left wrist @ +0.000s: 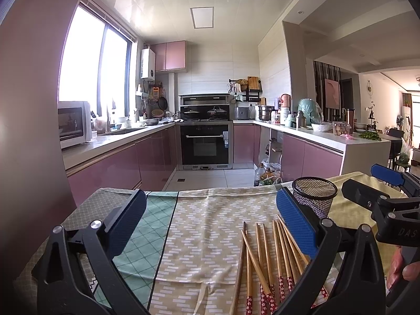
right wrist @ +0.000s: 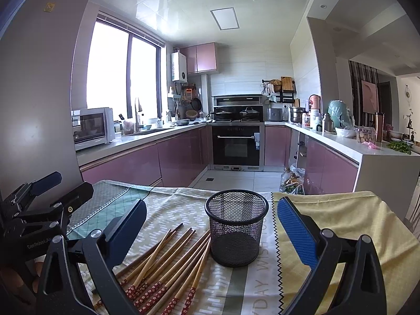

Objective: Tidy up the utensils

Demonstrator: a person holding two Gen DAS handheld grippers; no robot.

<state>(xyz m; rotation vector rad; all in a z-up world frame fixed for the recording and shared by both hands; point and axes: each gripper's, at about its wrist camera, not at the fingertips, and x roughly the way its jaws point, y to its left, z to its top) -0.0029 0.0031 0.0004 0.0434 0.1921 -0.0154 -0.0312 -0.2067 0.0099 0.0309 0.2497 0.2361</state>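
Both hand-held grippers, the left hand-held gripper (left wrist: 210,225) and the right hand-held gripper (right wrist: 211,227), are spread wide and hold nothing. Just ahead, the chopsticks (right wrist: 168,260) lie in a loose pile on the cloth-covered bench (right wrist: 341,223), touching the empty mesh cup (right wrist: 236,225). They look light, stiff and a bit slippery, so I would pinch one near its middle.

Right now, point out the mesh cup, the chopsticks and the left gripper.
mesh cup (right wrist: 236,239): right wrist view, front wall.
chopsticks (right wrist: 168,265): right wrist view, middle of the pile.
left gripper (left wrist: 211,207): left wrist view, midway between fingertips.
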